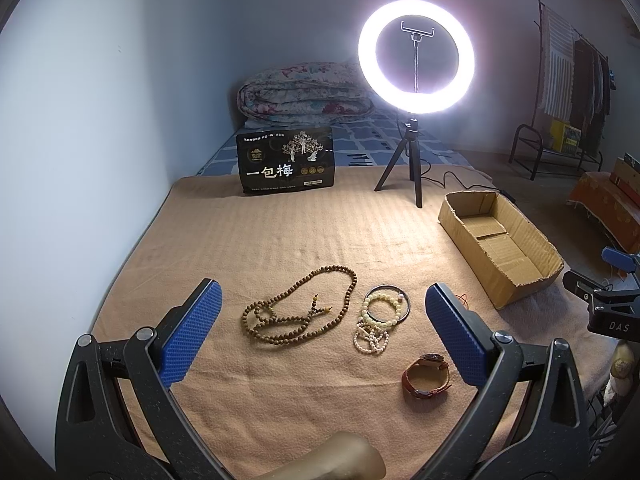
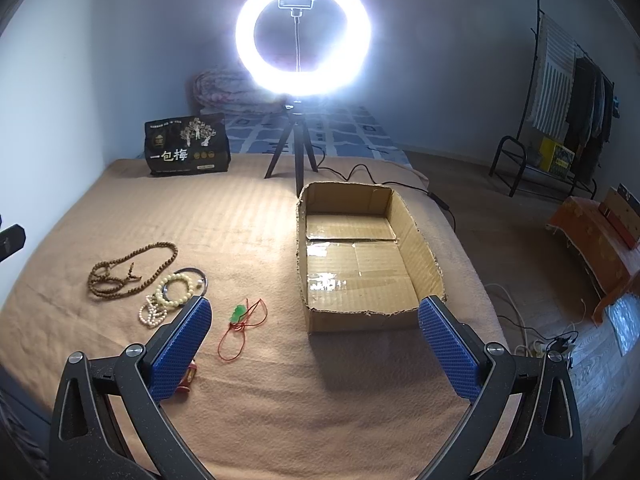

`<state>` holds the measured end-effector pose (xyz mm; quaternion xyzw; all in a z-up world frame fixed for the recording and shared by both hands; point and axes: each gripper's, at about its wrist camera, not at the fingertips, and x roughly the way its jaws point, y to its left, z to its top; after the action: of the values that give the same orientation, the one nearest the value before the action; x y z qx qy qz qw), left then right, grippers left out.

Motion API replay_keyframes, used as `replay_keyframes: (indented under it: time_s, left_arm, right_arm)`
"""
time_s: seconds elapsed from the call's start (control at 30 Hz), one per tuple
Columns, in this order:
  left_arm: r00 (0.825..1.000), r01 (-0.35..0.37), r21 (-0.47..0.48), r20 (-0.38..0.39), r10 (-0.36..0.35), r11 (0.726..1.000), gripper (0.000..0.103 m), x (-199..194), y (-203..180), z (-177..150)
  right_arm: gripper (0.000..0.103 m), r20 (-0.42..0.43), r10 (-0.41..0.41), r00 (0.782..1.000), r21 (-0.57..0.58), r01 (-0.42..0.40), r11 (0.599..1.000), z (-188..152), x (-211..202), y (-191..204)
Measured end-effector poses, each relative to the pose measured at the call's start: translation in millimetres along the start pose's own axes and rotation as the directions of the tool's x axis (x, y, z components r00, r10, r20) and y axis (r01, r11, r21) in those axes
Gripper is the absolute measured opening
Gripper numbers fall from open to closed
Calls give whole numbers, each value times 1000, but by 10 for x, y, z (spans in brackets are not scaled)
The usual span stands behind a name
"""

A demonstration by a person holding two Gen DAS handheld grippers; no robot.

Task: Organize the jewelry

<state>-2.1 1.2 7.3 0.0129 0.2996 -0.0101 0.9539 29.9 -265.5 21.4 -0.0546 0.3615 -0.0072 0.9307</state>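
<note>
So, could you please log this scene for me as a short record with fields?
surface: tan blanket
box: cardboard box, open, nothing in it
jewelry on blanket: wooden beads, pale bracelets lying on a dark bangle, watch, green pendant on red cord
left gripper: open, holding nothing
right gripper: open, holding nothing
background: lit ring light, black bag
</note>
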Motion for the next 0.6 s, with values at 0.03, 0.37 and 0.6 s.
replay_keyframes:
  time_s: [0.03, 0.37, 0.6]
  left_arm:
    - [1000, 1, 0, 1, -1, 1000, 103, -2, 2, -1]
    - [1000, 2, -1, 0, -2, 1000, 103, -1, 8, -4]
    - [1000, 2, 0, 2, -2, 1000, 103, -1, 12, -10]
  right_arm:
    - [103, 0, 0, 1000, 0, 0, 1000, -1, 1, 0]
    - [103, -2, 1, 1000, -1, -1, 1000, -10, 6, 5]
    - [103, -6, 2, 1000, -6, -2, 1000, -26, 17, 30]
